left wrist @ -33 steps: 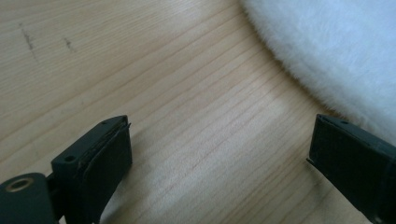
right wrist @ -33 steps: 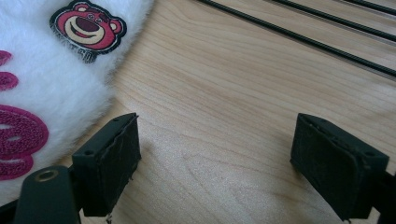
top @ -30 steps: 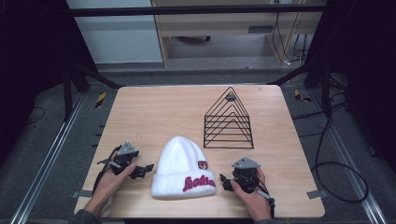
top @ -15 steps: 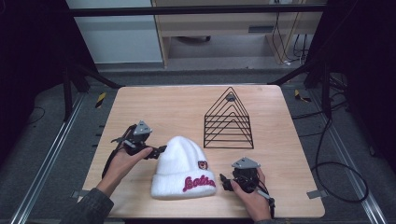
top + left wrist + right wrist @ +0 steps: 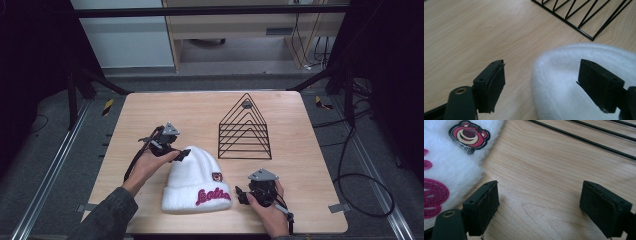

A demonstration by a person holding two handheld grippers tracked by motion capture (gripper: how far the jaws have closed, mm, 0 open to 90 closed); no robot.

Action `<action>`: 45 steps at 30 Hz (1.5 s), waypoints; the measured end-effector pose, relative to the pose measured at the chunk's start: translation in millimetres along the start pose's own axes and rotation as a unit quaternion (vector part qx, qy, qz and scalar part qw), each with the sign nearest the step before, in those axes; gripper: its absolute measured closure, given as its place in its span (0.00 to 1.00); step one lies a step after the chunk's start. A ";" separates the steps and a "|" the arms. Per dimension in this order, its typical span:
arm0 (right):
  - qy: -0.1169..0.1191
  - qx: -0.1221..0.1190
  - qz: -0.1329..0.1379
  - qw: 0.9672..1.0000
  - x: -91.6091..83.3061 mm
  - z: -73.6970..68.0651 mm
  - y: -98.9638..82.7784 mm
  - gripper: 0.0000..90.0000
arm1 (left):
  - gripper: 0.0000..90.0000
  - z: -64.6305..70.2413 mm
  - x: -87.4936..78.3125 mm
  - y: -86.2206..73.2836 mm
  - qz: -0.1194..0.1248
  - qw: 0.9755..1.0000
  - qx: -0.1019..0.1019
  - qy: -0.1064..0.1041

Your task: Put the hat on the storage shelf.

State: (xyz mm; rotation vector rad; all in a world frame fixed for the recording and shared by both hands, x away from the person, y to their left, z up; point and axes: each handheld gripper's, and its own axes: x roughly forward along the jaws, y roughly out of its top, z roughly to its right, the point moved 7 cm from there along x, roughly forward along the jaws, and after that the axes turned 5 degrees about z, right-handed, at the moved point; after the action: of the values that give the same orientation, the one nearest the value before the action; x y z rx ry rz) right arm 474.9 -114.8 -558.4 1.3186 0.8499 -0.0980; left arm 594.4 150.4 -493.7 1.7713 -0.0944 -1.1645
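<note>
Moving up beside the white hat [image 5: 196, 180], the left gripper [image 5: 186, 154] is now reaching its crown, jaws wide. Right gripper [image 5: 240, 192] is waiting beside the hat's cuff, jaws wide, while the hat's pink lettering [image 5: 431, 195] is getting cut off.

Hats: 1 white fluffy hat [image 5: 196, 177] on the table [image 5: 300, 135]
Bear patches on the hat: 1 [image 5: 469, 136]
Wire racks: 1 black rack [image 5: 245, 129], shaped like a triangle
Grippers: 2, the left gripper [image 5: 181, 156] and the right gripper [image 5: 239, 194]
Tables: 1
</note>
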 end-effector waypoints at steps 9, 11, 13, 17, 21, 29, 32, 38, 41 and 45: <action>-0.006 0.007 0.000 1.000 -0.5 -1.2 -0.6 0.17 | 0.27 4.4 19.6 -13.8 -0.038 0.999 0.010 -0.007; -0.006 0.007 0.000 1.000 -0.6 -1.2 -0.6 0.18 | 0.27 3.3 23.0 -17.1 -0.049 0.999 0.008 -0.011; -0.006 0.007 0.000 1.000 -0.5 -1.2 -0.6 0.18 | 0.27 2.8 24.6 -18.1 -0.050 0.999 0.005 -0.011; -0.007 0.008 0.000 1.000 -0.6 -1.4 -0.7 0.17 | 0.31 2.9 28.6 -20.7 -0.058 0.998 0.000 -0.016; -0.007 0.008 0.000 1.000 -0.6 -1.4 -0.7 0.17 | 0.35 3.5 32.1 -22.2 -0.064 0.998 -0.003 -0.020; -0.006 0.008 0.000 1.000 -0.7 -1.5 -0.7 0.17 | 0.53 9.4 33.7 -22.5 -0.075 0.997 -0.006 -0.031; -0.005 0.005 0.001 1.000 -0.8 -1.5 -0.8 0.18 | 0.60 11.5 34.2 -23.0 -0.078 0.996 -0.009 -0.038; -0.005 0.005 0.001 1.000 -1.0 -1.8 -0.9 0.17 | 0.73 15.0 32.1 -23.2 -0.088 0.995 -0.005 -0.042; -0.005 0.005 0.001 1.000 -1.0 -1.8 -0.9 0.17 | 0.88 15.8 28.2 -23.2 -0.097 0.995 0.003 -0.038; -0.005 0.005 0.001 1.000 -1.0 -1.8 -0.9 0.17 | 0.92 18.7 18.1 -21.6 -0.082 0.996 0.005 -0.037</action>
State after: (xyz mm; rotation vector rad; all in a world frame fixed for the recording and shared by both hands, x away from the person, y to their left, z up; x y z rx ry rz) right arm 472.9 -113.9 -558.5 1.3272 0.8412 -0.1068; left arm 581.5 139.5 -523.1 1.7710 0.0022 -1.3489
